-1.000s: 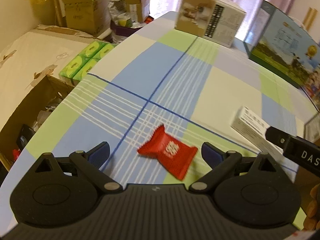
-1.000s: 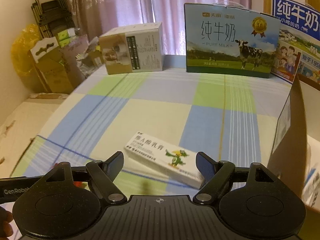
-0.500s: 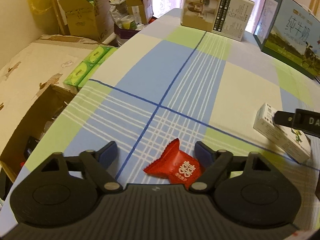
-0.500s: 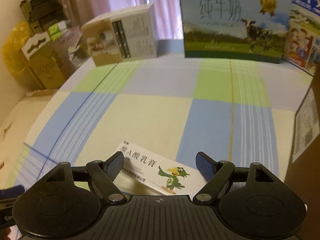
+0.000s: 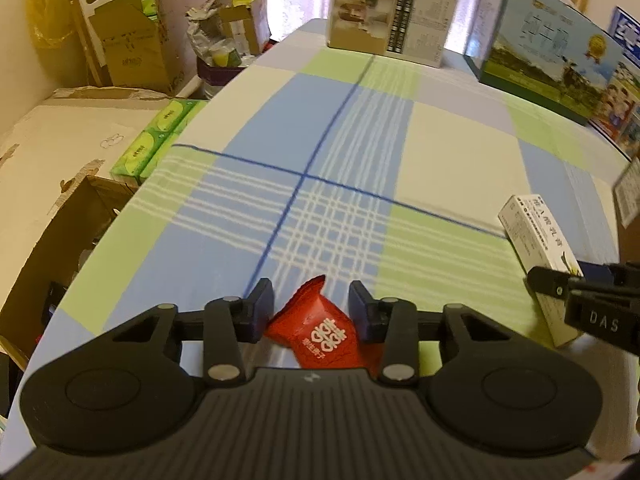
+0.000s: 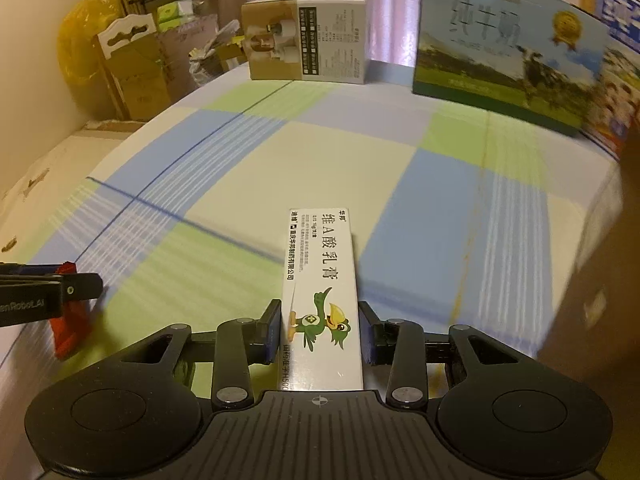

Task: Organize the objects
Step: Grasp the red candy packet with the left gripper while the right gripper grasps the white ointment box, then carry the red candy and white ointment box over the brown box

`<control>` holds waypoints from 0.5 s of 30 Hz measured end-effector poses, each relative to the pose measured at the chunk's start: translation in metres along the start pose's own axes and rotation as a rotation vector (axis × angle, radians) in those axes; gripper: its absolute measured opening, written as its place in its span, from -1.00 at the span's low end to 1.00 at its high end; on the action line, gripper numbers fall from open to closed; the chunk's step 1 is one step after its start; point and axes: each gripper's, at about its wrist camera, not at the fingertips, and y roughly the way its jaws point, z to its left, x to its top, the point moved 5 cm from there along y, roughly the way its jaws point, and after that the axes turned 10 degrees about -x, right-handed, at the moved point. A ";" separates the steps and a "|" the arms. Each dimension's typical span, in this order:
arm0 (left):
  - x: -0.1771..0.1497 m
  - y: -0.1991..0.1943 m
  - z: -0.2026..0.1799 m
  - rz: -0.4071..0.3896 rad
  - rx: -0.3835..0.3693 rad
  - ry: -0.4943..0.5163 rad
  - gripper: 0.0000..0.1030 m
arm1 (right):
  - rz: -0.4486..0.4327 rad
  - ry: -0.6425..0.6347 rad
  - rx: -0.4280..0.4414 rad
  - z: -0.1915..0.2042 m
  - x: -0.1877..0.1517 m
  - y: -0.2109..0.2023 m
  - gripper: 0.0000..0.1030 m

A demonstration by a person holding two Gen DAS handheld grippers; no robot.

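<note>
The left gripper [image 5: 311, 306] has its jaws drawn in against both sides of a red candy packet [image 5: 320, 332]; the blue pads [image 5: 262, 304] press the wrapper. The packet sits at 6 o'clock in the left wrist view, low over the checked tablecloth [image 5: 340, 128]; whether it is lifted clear cannot be told.

The right gripper [image 6: 319, 330] is closed on a white ointment box [image 6: 322, 292] printed with a green bird. The box points to 12 o'clock between the fingers, its far end over the cloth.

Farther out, a tan-and-white carton [image 6: 308, 38] stands at 11 o'clock on the far edge, and a milk carton [image 6: 504, 44] at 1 o'clock. Green tissue packs [image 5: 156, 138] lie off the table at 9 o'clock in the left wrist view.
</note>
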 end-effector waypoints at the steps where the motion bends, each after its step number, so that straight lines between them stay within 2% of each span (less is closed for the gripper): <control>1: -0.003 -0.003 -0.001 0.003 -0.008 0.007 -0.33 | 0.002 0.002 -0.008 0.000 -0.005 -0.005 -0.32; 6: -0.025 -0.017 -0.017 0.021 -0.050 0.055 -0.36 | 0.026 0.019 -0.045 0.000 -0.037 -0.037 -0.32; 15: -0.072 -0.044 -0.059 0.065 -0.174 0.195 -0.37 | 0.072 0.089 -0.095 -0.013 -0.099 -0.095 -0.32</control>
